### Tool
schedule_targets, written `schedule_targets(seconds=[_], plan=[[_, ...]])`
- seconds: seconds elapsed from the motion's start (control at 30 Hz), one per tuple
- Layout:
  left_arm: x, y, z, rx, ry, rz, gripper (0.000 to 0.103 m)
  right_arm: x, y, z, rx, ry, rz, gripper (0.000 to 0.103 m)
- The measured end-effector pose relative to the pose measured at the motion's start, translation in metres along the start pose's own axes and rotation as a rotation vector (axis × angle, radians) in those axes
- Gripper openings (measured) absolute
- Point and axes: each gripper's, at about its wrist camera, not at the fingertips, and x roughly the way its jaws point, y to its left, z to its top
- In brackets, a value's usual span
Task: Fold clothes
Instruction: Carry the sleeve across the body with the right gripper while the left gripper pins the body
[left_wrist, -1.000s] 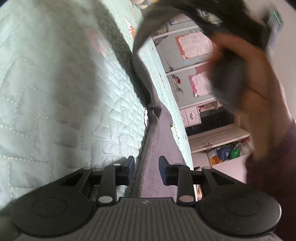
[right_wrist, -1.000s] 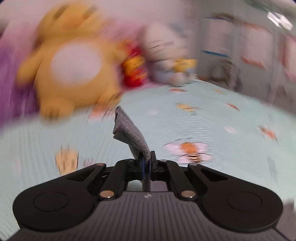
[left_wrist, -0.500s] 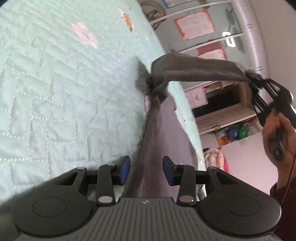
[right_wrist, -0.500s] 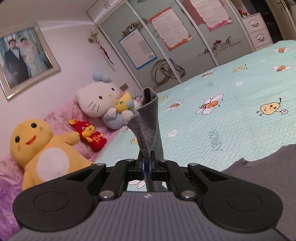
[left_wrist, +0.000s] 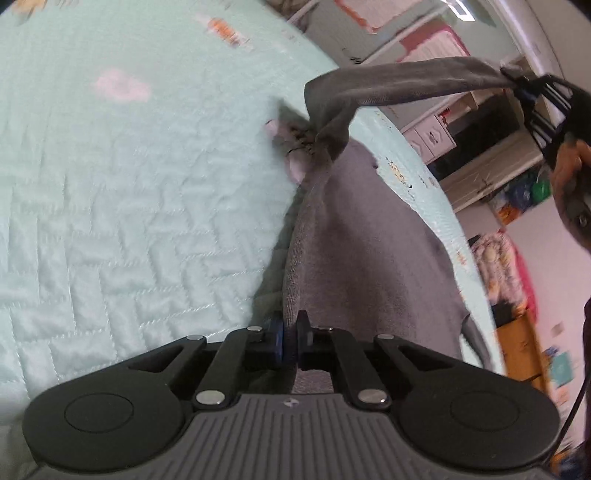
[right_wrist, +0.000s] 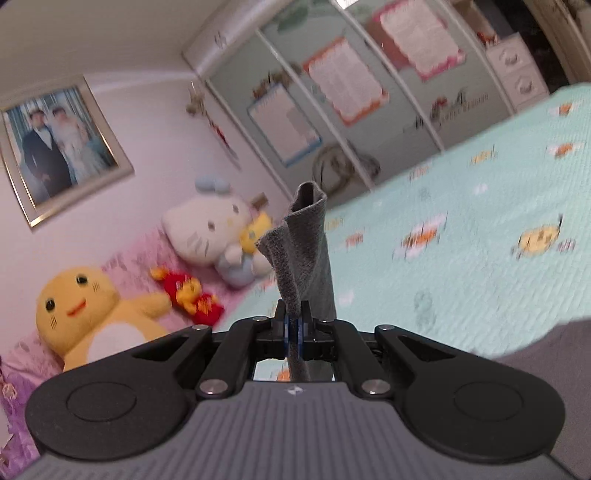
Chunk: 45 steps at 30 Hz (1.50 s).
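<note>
Clothes: grey garment (left_wrist: 369, 236) now pinched by left gripper (left_wrist: 290, 338) too; right gripper (right_wrist: 294, 328) still grips it, ready to fold

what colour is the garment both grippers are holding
Grey garment, clearest in the left wrist view.

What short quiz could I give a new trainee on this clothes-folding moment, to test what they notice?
1. True or false: the left claw is shut on the grey garment.
2. What does the right claw hold? A) a yellow toy B) a fold of the grey garment C) nothing
3. Fill in: the garment lies partly on the pale green ____.

Key
1. True: its pads pinch an edge of the cloth.
2. B: cloth sticks up between its closed pads, and the left wrist view shows the fabric stretched toward it.
3. Bedspread.
</note>
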Motion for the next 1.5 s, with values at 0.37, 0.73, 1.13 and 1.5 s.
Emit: schedule_targets(seconds=[0.37,0.73,1.13,1.5], plan=[[0.011,-0.115,-0.022,0.470,0.045,0.010,0.006,-0.145,-0.108,0.036,0.028,-0.266,-0.018,0.003],[0.053,-0.120,-0.054,0.496,0.214,0.030,0.014,-0.196,-0.245,-0.037,0.161,-0.236,-0.243,0.003],[-0.031,-0.085,-0.027,0.251,0.019,-0.071,0.048,-0.191,-0.255,-0.013,0.103,-0.198,-0.276,0.003],[-0.007,-0.161,-0.102,0.768,0.095,0.137,0.061,-0.179,-0.241,-0.020,0.045,-0.140,-0.263,0.003]])
